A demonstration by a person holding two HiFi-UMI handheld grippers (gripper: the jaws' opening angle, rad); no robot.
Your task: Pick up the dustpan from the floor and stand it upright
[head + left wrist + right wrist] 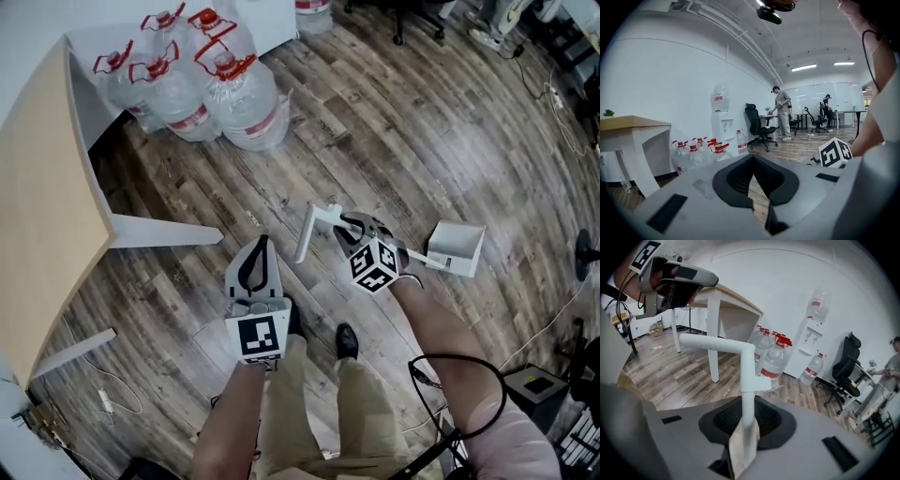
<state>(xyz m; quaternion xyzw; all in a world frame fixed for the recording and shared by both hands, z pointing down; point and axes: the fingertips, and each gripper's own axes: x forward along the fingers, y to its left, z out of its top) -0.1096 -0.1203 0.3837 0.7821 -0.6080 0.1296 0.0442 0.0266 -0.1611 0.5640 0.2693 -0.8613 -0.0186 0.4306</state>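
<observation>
- Right gripper (349,231): jaws closed on the white handle (747,380) of the dustpan (457,247). The right gripper view shows the shaft running out between both jaws, with the bent grip end beyond the tips.
- Left gripper (262,246): jaws drawn together at the tips with nothing between them. It is held in front of the person's left leg, apart from the dustpan.
- Location of the dustpan: the open white pan lies low at the person's right. The handle runs from it across to the right gripper, in front of the person's feet. No view shows whether the pan touches the wooden floor (412,131).
- Orientation: the handle lies well off vertical, so the dustpan is not yet upright.
- Handling, judged: thin moulded plastic, so light and stiff. The long shaft acts as a lever, and the pan end is likely to sag or swing.
- Slip risk, judged: the shaft is smooth and narrow. It may twist inside a 2-jaw hold, which would turn the pan's mouth sideways.
- Grip point, judged: hold the shaft, not the thin pan wall. A hold nearer the pan would reduce leverage; the free left gripper could steady the bent end.
- Surroundings: water bottles (217,94) and a table (42,202) stand well apart on the left.
</observation>
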